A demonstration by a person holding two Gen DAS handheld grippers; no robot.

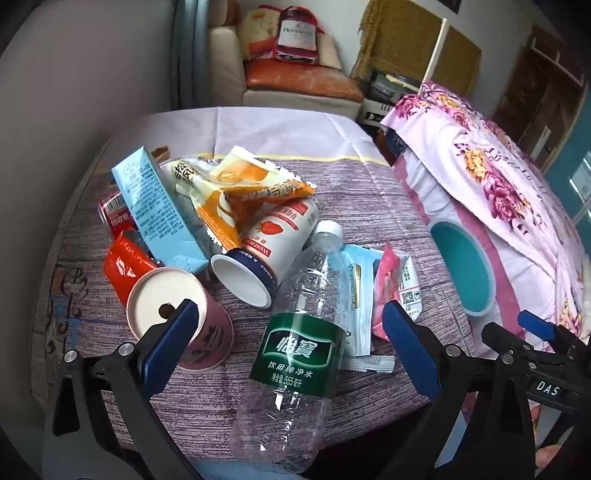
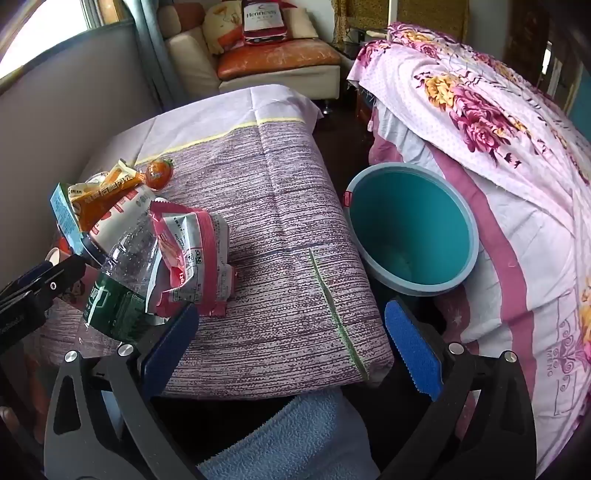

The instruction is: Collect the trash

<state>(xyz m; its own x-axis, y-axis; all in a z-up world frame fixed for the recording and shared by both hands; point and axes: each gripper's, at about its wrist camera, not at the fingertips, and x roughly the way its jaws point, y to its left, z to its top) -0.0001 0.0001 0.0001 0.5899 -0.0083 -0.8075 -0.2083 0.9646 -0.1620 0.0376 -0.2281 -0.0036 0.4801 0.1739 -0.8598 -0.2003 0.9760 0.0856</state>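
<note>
Now, table (image 2: 280, 206): purple cloth, my trash heaped at its left | teal bin (image 2: 412, 229): on floor beside table's right edge | water bottle (image 1: 295, 354): lying flat between my left gripper (image 1: 291, 332) fingers, untouched, jaws spread wide | right gripper (image 2: 291, 347): spread wide over bare cloth, holding nothing | pink wrapper (image 2: 188, 258): just beside bottle.

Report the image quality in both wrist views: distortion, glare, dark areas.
Left wrist view: strong fisheye bending, dark vignette corners, daylight glare on the water bottle. Right wrist view: same curvature, blown-out window upper left, bin evenly lit, foreground under the table in shadow.
</note>
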